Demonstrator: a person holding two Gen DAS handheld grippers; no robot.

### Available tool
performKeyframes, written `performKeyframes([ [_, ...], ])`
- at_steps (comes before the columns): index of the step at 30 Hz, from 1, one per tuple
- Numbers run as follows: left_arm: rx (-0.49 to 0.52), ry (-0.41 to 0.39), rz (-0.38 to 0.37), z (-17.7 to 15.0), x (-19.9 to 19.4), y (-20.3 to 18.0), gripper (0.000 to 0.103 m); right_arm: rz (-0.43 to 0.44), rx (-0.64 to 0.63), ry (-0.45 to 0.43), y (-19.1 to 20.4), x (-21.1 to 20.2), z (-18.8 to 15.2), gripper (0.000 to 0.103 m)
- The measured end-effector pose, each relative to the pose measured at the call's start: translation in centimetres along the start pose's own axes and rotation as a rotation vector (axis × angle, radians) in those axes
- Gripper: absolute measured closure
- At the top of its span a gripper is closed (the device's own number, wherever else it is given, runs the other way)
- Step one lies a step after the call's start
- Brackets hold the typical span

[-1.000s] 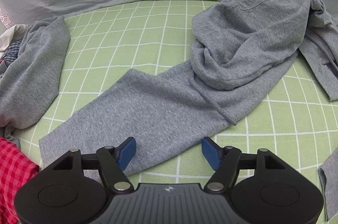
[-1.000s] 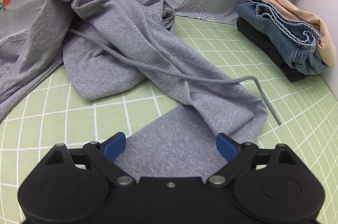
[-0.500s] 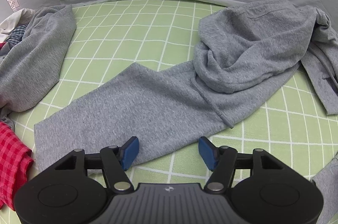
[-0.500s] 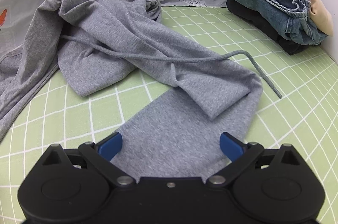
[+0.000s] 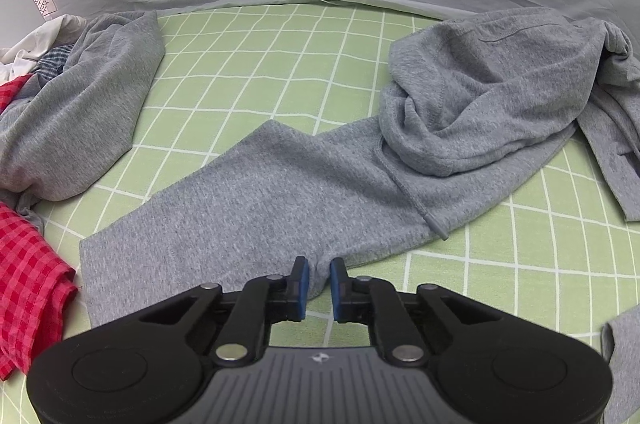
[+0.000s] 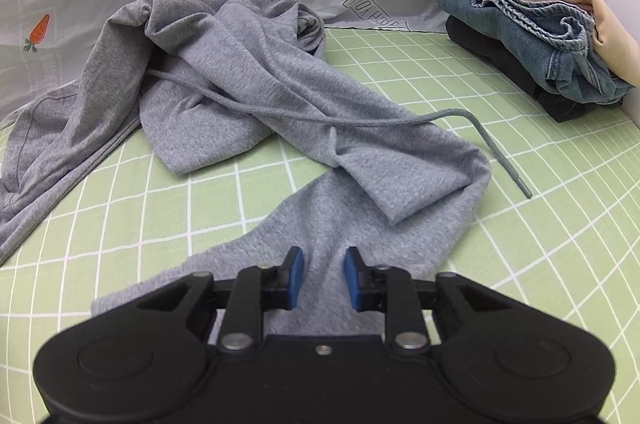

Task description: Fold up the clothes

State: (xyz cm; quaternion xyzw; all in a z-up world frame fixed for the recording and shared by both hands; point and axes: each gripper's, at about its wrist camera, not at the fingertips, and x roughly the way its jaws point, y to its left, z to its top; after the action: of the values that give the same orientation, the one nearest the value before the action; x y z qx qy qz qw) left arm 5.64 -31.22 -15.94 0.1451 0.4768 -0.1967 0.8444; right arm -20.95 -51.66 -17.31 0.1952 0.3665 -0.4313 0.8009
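On the green checked bed [image 5: 248,35], with a red checked cloth [image 5: 28,264] at its left edge, the left claw [image 5: 319,282] and the right claw [image 6: 323,278] have just closed, each pinching the near hem of the grey sweatpants [image 5: 280,199] sprawled mid-bed, folded clothes [image 6: 536,35] stacked in the far right corner.

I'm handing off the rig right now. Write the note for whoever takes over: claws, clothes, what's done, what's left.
Left claw: jaws just closed, pinching the near edge of the grey sweatpants.
Right claw: jaws just closed onto the same sweatpants; grip looks set but the pads are hard to judge.
Sweatpants lie crumpled on the green sheet, drawstring loose.
Done: folded stack at far right.
Left: spread and fold the sweatpants, then the pile at left.
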Motion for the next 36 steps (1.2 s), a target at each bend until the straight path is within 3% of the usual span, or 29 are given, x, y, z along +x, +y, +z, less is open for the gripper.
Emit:
performKeyframes([
  [4, -0.020, 0.015, -0.001, -0.2, -0.3, 0.2, 0.095, -0.087, -0.082, -0.004, -1.1, -0.1, -0.3, 0.096],
  [10, -0.013, 0.029, 0.021, -1.9, -1.6, 0.0, 0.100, -0.219, -0.044, 0.006, -6.9, -0.2, -0.7, 0.097],
  [15, -0.038, 0.047, 0.095, -4.8, -3.3, 0.8, 0.103, -0.290, 0.007, 0.006, -12.1, -1.1, -2.0, 0.098],
  [18, -0.110, 0.066, 0.057, -6.8, -4.6, 2.6, 0.103, -0.273, 0.024, 0.003, -14.0, -1.9, -2.9, 0.098],
  [21, -0.129, 0.078, 0.083, -7.9, -5.7, 3.0, 0.102, -0.266, -0.003, 0.018, -14.4, -2.5, -3.4, 0.098],
  [26, -0.189, 0.051, 0.039, -7.3, -7.3, 3.4, 0.095, -0.260, 0.027, 0.063, -14.6, -3.1, -3.1, 0.096],
  [27, -0.186, 0.038, 0.034, -7.0, -7.5, 3.2, 0.091, -0.254, 0.028, 0.058, -14.3, -3.3, -2.8, 0.094],
  [30, -0.173, -0.002, 0.009, -5.6, -8.0, 2.9, 0.081, -0.225, -0.006, 0.005, -12.9, -3.8, -1.5, 0.071],
  [32, -0.161, -0.002, 0.004, -4.8, -7.5, 2.6, 0.080, -0.199, -0.056, -0.051, -11.3, -4.1, -0.1, 0.053],
  [33, -0.155, 0.000, 0.004, -4.4, -7.2, 2.5, 0.077, -0.179, -0.088, -0.076, -10.2, -4.1, 0.8, 0.049],
  [35, -0.128, 0.010, 0.006, -3.5, -6.4, 2.0, 0.069, -0.136, -0.155, -0.122, -7.9, -3.8, 2.6, 0.031],
  [36, -0.108, 0.015, 0.010, -3.1, -5.9, 1.8, 0.063, -0.114, -0.185, -0.142, -6.7, -3.4, 3.6, 0.029],
])
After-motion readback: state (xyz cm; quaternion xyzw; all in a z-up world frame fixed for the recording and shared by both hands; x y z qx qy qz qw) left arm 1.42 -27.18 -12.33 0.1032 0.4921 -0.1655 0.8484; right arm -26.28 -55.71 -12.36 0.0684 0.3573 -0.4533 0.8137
